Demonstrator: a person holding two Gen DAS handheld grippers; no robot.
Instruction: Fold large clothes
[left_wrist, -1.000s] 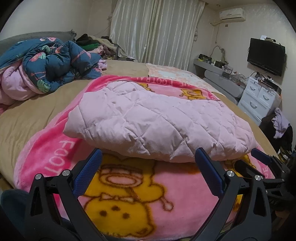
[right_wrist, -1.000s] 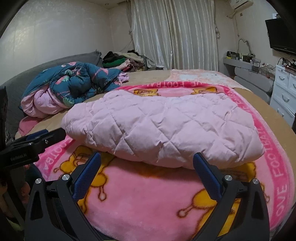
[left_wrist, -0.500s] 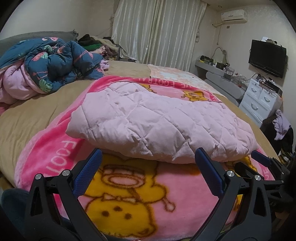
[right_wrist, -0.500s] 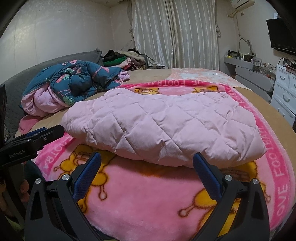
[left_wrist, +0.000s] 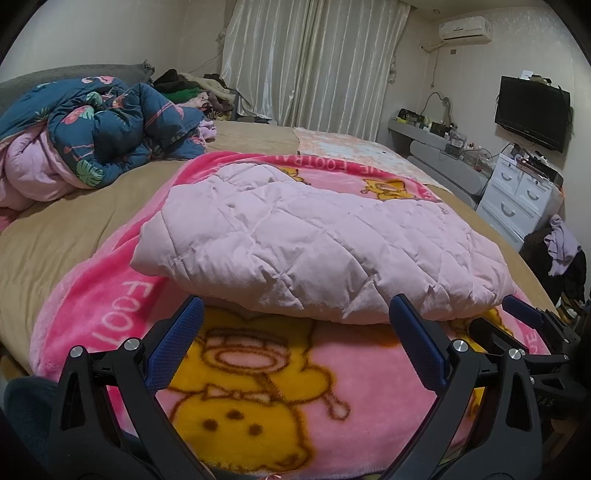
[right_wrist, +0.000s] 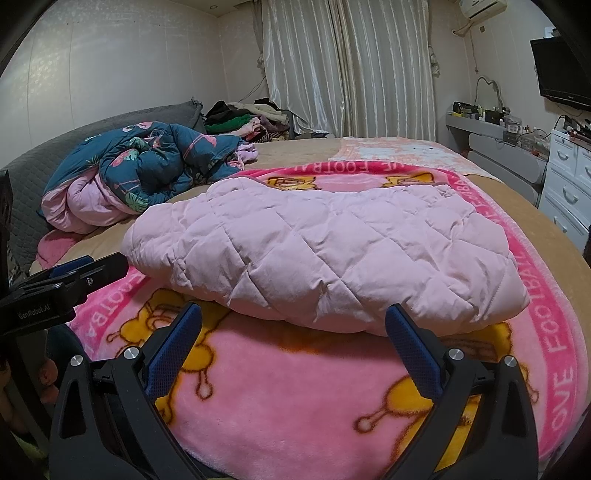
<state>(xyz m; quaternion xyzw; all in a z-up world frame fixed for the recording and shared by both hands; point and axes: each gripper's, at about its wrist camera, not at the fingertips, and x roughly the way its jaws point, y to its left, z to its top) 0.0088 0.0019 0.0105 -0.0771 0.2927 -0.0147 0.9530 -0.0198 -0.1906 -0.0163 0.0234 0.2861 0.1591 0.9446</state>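
Lying folded on pink cartoon-print fleece blanket (left_wrist: 258, 369) on bed: pale pink quilted padded jacket (left_wrist: 314, 251). Left tongs (left_wrist: 295, 343) and right tongs (right_wrist: 291, 343) both spread, empty, near its front edge. Likely light, puffy, slippery, springy; pinch stitched edge, not filling.

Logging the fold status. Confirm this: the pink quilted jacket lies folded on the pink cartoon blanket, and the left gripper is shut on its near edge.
One thing is wrong: the left gripper is open and holds nothing, short of the pink quilted jacket. The left wrist view shows it. The jacket does lie folded on the pink cartoon blanket.
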